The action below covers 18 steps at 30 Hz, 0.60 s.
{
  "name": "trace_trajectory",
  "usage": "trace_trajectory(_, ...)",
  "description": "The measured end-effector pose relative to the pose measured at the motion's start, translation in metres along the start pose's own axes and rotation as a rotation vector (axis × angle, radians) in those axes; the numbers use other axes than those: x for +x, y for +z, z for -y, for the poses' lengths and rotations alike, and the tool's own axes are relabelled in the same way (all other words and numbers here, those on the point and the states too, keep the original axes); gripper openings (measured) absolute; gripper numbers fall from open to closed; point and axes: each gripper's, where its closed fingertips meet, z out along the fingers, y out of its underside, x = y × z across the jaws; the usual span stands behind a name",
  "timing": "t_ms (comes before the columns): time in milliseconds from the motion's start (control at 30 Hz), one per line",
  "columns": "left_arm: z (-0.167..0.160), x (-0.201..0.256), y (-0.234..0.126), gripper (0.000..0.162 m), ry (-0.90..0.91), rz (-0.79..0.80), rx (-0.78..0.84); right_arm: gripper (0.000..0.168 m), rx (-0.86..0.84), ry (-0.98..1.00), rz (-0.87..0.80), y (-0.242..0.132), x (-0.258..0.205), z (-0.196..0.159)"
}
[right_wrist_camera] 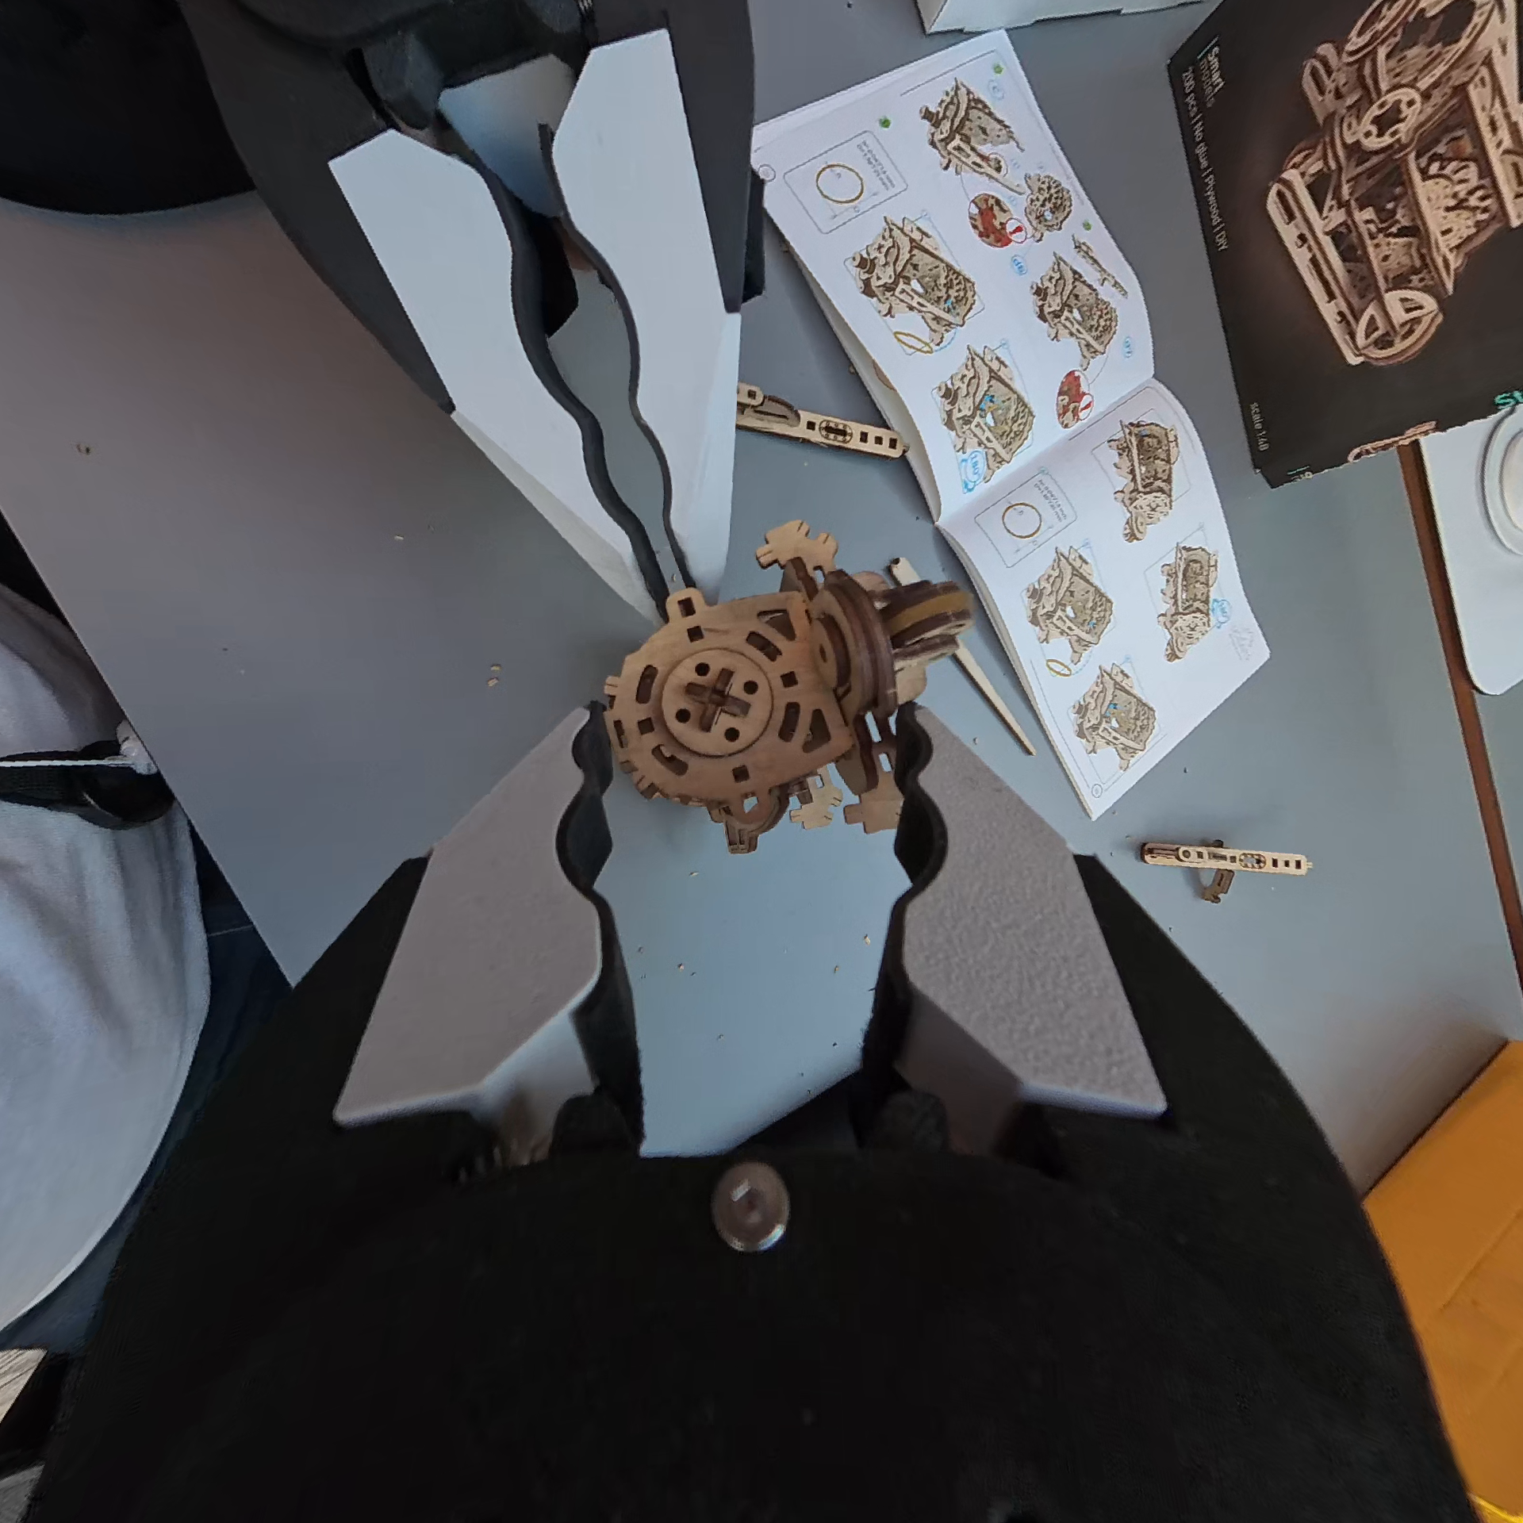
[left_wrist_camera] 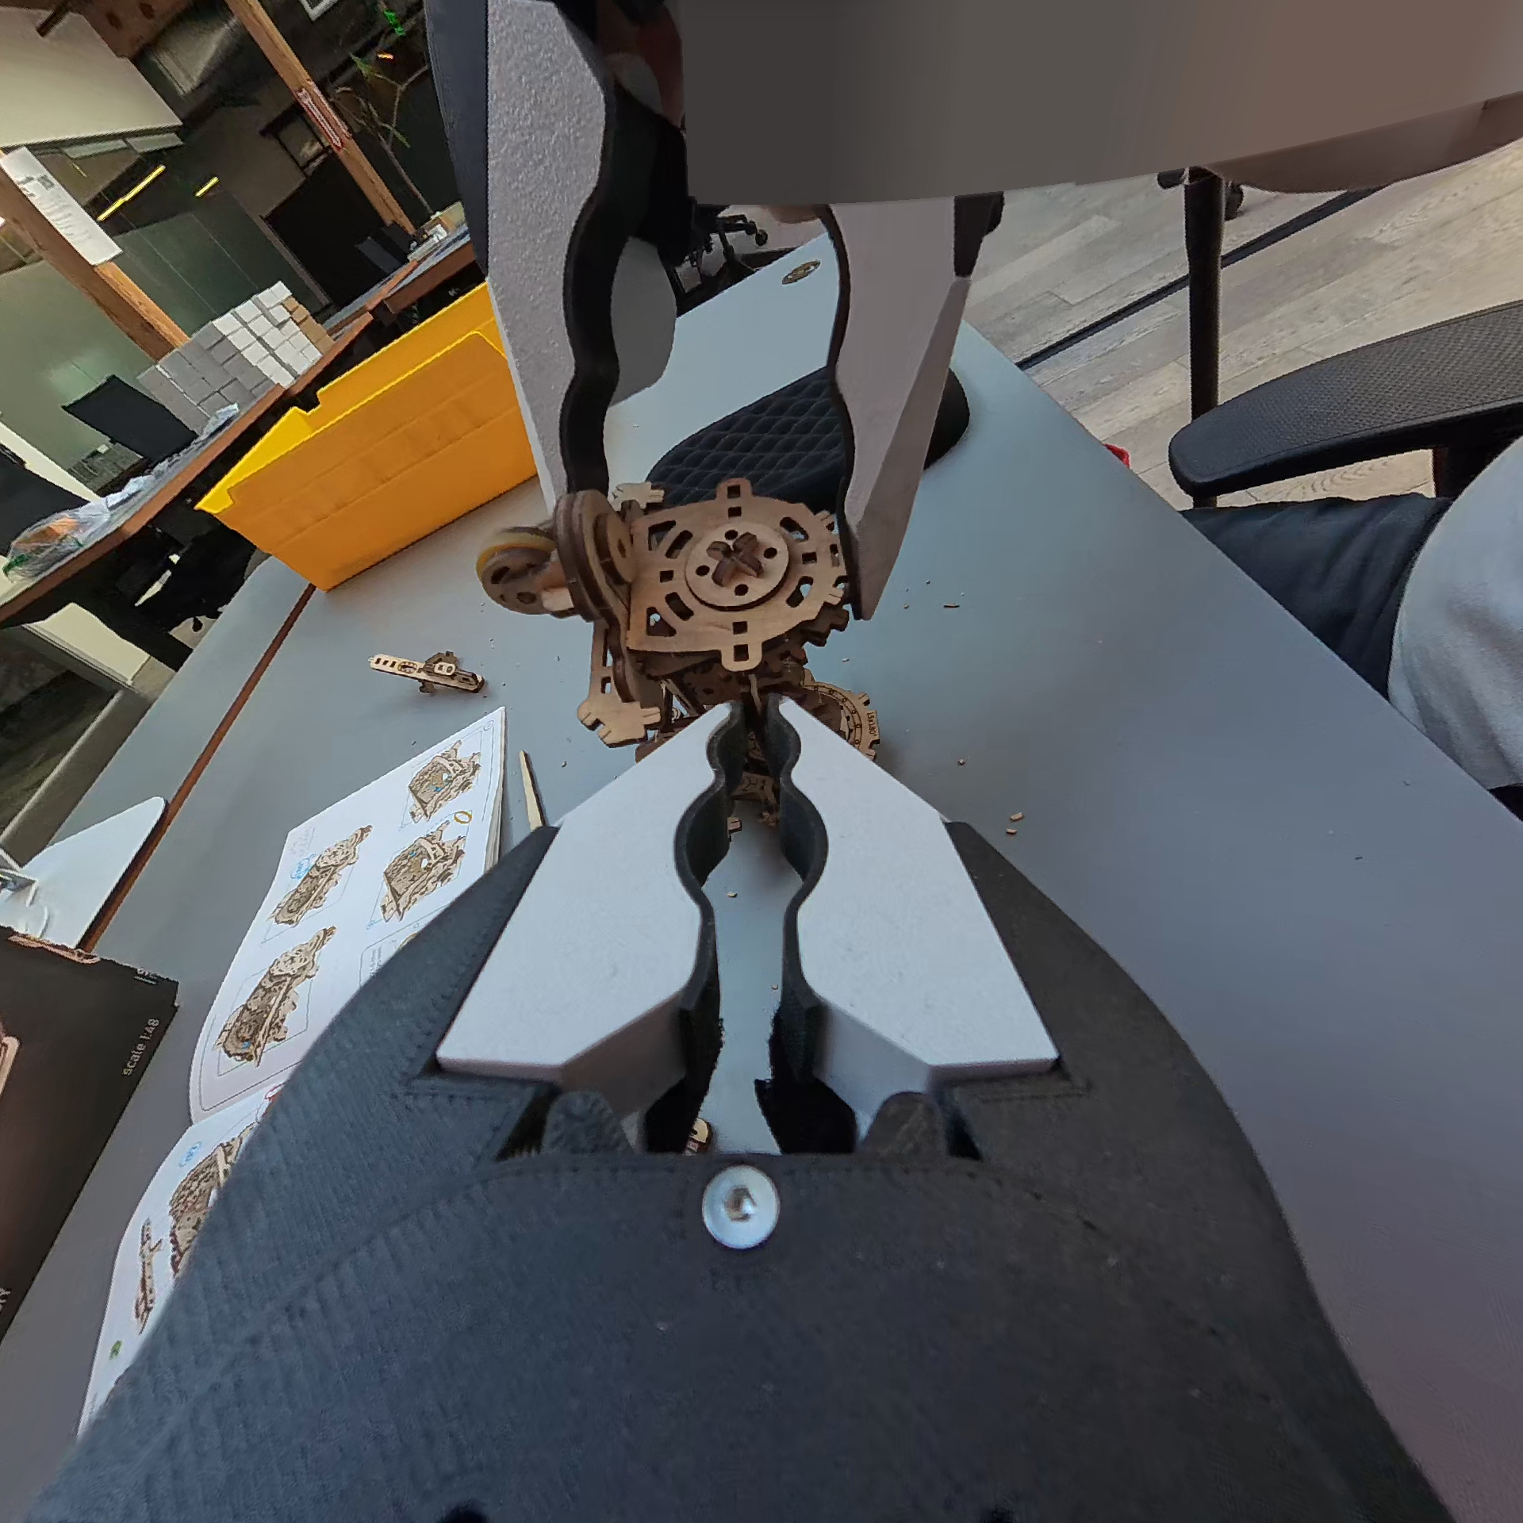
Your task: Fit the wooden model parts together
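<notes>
Held above the grey worktop [right_wrist_camera: 288, 461], between both grippers: a partly built wooden model assembly [right_wrist_camera: 725, 717], a round perforated plate with a cross-shaped slot facing the right wrist camera and a stub axle carrying a yellow-banded wheel [right_wrist_camera: 923, 618] jutting off to one side. Long axis of that stub running roughly crosswise to both sets of jaws, pointing towards the instruction booklet [right_wrist_camera: 1030, 428].

Right gripper [right_wrist_camera: 746, 733]: jaws parted wide yet bracketing the plate, one tip against its edge, the other against the notched tabs below the axle; clamped on the assembly across its width. Left gripper [left_wrist_camera: 752, 713]: jaws nearly together, pinching a thin lower piece of the same assembly at the very tips; in the right wrist view, those tips meeting the plate's far rim.

Both equally close, so the coming push likely turning on how the pinched lower piece lines up with the plate's slots, a judgement only.

Hard to make out: exactly which part sits between the left tips, hidden behind the pads and the plate. Underside of the assembly and a gear-like ring behind it largely covered. Loose on the worktop well apart: two slotted wooden strips [right_wrist_camera: 1224, 861], a pointed wooden stick [right_wrist_camera: 989, 700], the dark kit box [right_wrist_camera: 1236, 346], a yellow bin [left_wrist_camera: 387, 461]. Upper part of the left view blurred out.
</notes>
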Motion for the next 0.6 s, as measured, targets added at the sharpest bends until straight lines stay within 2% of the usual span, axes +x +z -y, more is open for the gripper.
trace_trajectory(433, 0.000, 0.002, -0.002, 0.002, -0.017, -0.011, 0.007, 0.069, -0.070, -0.025, -0.017, 0.002, -0.001, 0.000)
trace_trajectory(600, 0.011, -0.008, -0.015, 0.010, 0.052, 0.063, 0.064, 0.069, -0.086, -0.033, -0.034, 0.003, 0.002, -0.003)
